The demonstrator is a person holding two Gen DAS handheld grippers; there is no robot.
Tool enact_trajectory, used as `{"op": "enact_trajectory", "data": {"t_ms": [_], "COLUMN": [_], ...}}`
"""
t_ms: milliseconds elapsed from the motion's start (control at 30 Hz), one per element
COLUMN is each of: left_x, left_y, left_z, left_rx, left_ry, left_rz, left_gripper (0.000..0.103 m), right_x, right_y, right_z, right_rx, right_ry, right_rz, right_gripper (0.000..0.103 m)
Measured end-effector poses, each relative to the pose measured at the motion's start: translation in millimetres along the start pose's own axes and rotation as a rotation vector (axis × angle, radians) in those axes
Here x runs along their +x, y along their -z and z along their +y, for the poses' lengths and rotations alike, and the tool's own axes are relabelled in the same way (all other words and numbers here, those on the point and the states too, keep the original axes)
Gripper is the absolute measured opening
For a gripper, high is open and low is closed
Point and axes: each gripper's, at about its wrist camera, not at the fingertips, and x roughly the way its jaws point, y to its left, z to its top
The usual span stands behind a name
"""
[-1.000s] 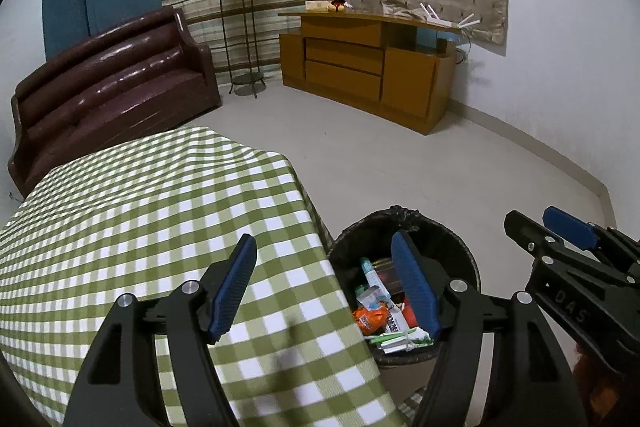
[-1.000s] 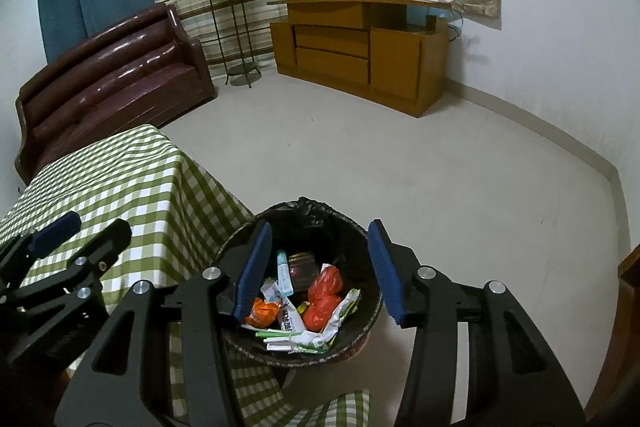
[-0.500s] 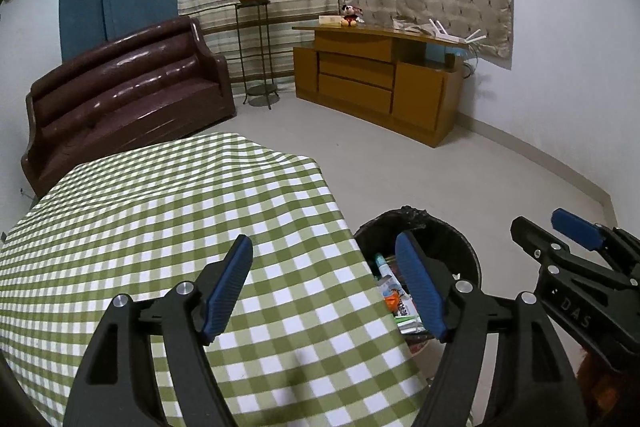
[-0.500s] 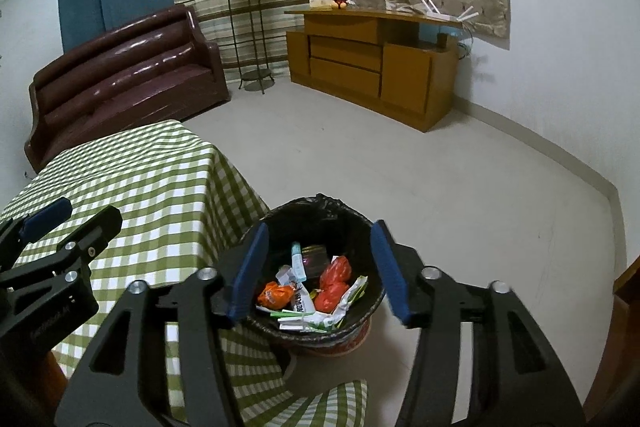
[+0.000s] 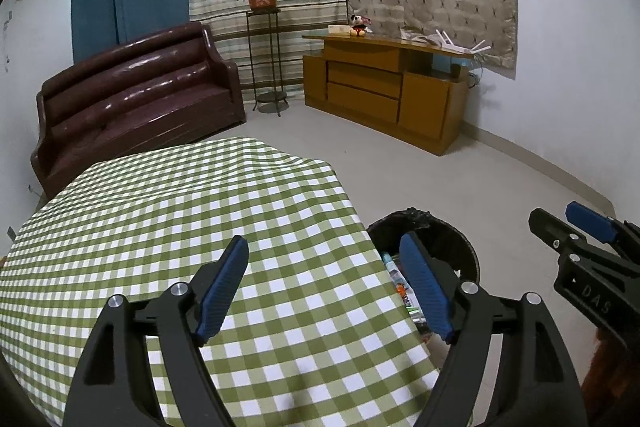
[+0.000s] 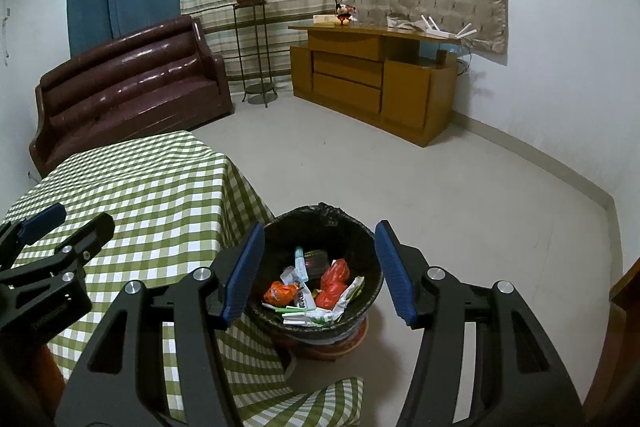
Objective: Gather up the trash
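Presently, claws: left gripper (image 5: 324, 287) and right gripper (image 6: 319, 269) are held spread, nothing pinched.
Trash (image 6: 316, 293): seen in the bin (image 6: 360, 239), just below and ahead of the right claw.
Handling: judged light, crinkly, soft; best pinched at a wrapper edge.
Table (image 5: 160, 227): lies under the left claw.

1. Trash bin (image 6: 320, 227): round, lined with a black bag, upright on the floor just beside the table's corner, at 6 o'clock in the right wrist view.
2. Trash (image 6: 316, 291): orange and red wrappers, white packets, green straws and a small tube heaped inside the bin.
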Motion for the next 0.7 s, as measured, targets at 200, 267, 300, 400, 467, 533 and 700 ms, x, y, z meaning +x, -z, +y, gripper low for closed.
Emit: {"op": "enact_trajectory", "data": {"t_ms": [200, 267, 300, 400, 467, 533, 700], "left_x": [-14.1, -17.4, -19.2, -22.1, -23.3, -24.0, -24.9], "left_y": [3.3, 3.8, 4.2, 4.0, 4.4, 4.7, 4.8], "left_z": [6.4, 9.4, 10.3, 11.1, 11.9, 12.1, 12.9], "left_rx": [-0.019, -0.027, -0.029, -0.034, -0.036, -0.036, -0.037], "left_ry": [-0.010, -0.009, -0.010, -0.012, -0.012, -0.012, -0.011], "left_rz": [-0.012, -0.014, -0.017, -0.025, -0.028, -0.029, -0.030], "left_gripper": [0.076, 0.076, 0.076, 0.076, 0.076, 0.076, 0.076], "right_x": [-4.8, -9.0, -11.7, -19.1, -22.1, -24.0, -25.6], "right_y": [1.1, 0.0, 1.8, 3.6, 2.9, 2.6, 2.7], "right_z": [0.4, 0.4, 0.9, 4.1, 5.8, 7.5, 8.9], "right_rx": [-0.004, -0.006, -0.006, -0.010, -0.016, -0.020, -0.021], "right_ry": [-0.003, -0.005, -0.005, -0.009, -0.013, -0.015, -0.015], "right_rz": [-0.004, -0.009, -0.014, -0.028, -0.035, -0.039, -0.041], "right_gripper": [0.056, 0.056, 0.056, 0.056, 0.056, 0.056, 0.056]}}
